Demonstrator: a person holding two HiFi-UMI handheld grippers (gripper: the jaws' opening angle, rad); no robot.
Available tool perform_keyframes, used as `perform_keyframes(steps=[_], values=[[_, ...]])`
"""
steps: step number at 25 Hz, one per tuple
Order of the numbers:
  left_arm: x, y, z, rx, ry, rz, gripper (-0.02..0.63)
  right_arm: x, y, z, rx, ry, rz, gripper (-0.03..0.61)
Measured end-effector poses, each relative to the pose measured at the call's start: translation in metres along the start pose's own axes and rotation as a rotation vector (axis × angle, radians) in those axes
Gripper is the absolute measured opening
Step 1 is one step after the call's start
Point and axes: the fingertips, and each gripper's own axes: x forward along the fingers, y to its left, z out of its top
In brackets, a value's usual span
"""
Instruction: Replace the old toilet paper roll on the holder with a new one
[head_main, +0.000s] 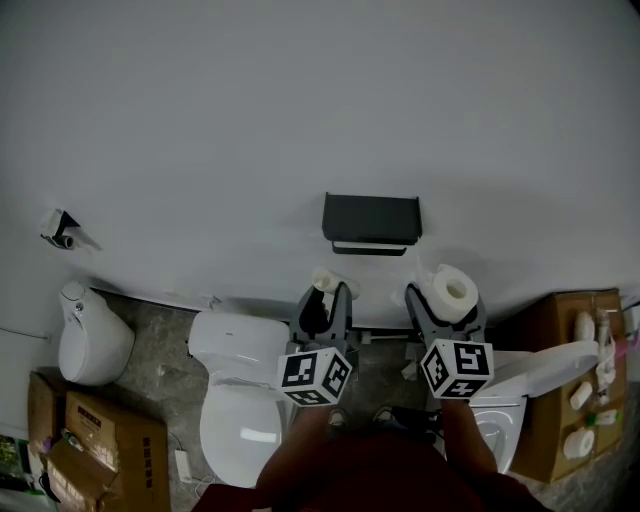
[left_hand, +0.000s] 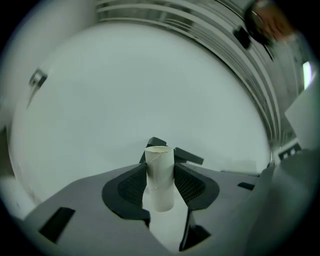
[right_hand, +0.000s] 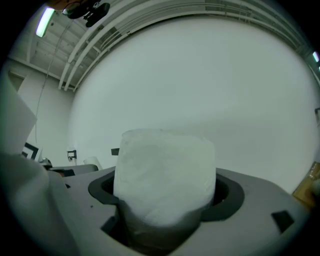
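A black toilet paper holder (head_main: 371, 222) hangs on the white wall; its bar looks bare. Below it and a little left, my left gripper (head_main: 325, 292) is shut on an empty cardboard tube (head_main: 323, 281). In the left gripper view the tube (left_hand: 159, 175) stands upright between the two ribbed pads (left_hand: 131, 186), with my left gripper (left_hand: 160, 192) facing the plain wall. Below the holder's right end, my right gripper (head_main: 447, 297) is shut on a full white toilet paper roll (head_main: 451, 289). The roll (right_hand: 165, 180) fills the right gripper view and hides most of my right gripper (right_hand: 165, 220).
A white toilet (head_main: 238, 405) with its lid down stands below left. A second toilet (head_main: 525, 385) is at the right. A white fixture (head_main: 90, 342) and cardboard boxes (head_main: 100, 440) sit at the left. Another box (head_main: 560, 400) with bottles is at the right. A small fitting (head_main: 62, 232) is on the wall.
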Motion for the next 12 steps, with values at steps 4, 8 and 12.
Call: perform_keyframes(steps=[4, 8, 12], values=[[-0.001, -0.011, 0.0, 0.448, 0.011, 0.041, 0.183, 0.004, 0.0, -0.003, 0.063, 0.008, 0.002, 0.454], [0.003, -0.013, -0.008, 0.449, 0.043, 0.028, 0.183, 0.009, -0.004, -0.013, 0.108, 0.024, -0.006, 0.454], [0.004, -0.011, -0.012, 0.427, 0.057, 0.026, 0.183, 0.017, -0.017, -0.024, 0.247, 0.037, -0.032, 0.455]])
